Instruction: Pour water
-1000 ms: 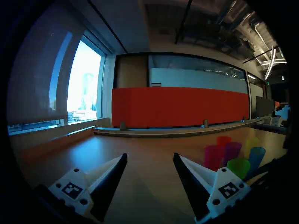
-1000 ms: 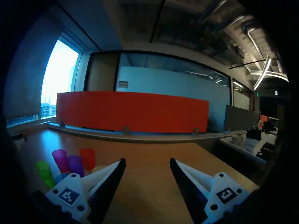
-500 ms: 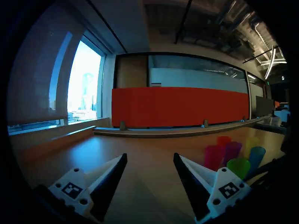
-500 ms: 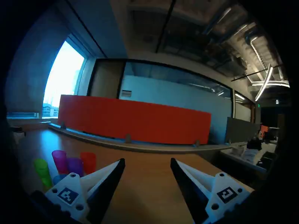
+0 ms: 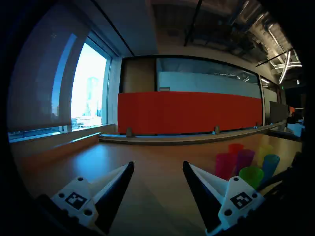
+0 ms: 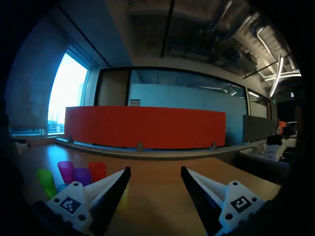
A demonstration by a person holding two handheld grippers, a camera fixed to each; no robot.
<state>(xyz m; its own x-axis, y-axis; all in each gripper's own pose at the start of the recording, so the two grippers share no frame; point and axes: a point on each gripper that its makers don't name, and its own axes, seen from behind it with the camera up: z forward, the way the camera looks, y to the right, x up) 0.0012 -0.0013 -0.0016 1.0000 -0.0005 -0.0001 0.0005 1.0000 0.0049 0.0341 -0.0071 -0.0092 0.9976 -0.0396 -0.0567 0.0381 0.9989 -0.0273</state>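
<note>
The left hand-held gripper point(image 5: 157, 165) is pointing forward along the wooden surface point(image 5: 157, 151), its fingers spread wide with nothing between them. Bare wood is stretching ahead of it to the far edge, where a red divider point(image 5: 189, 112) is running across the full width. Off to its left, a raised ledge point(image 5: 59, 143) is bordering the surface beneath a window point(image 5: 88, 98). The cups are standing upright in a tight cluster ahead and to its right, just past its right finger. They are six in all: one red cup point(image 5: 235, 148), one pink cup point(image 5: 224, 165), one purple cup point(image 5: 245, 158), one yellow cup point(image 5: 264, 151), one blue cup point(image 5: 271, 164) and one green cup point(image 5: 251, 176), the green being nearest.

The right hand-held gripper point(image 6: 155, 170) is also gaping wide and gripping nothing. Open wood is lying straight ahead of it up to the divider. To its right the surface is ending at an edge, with another desk point(image 6: 254, 158) beyond. The cluster is sitting ahead to its left, partly behind its left finger. There four cups are showing plainly and a blue rim is peeking past the finger.
</note>
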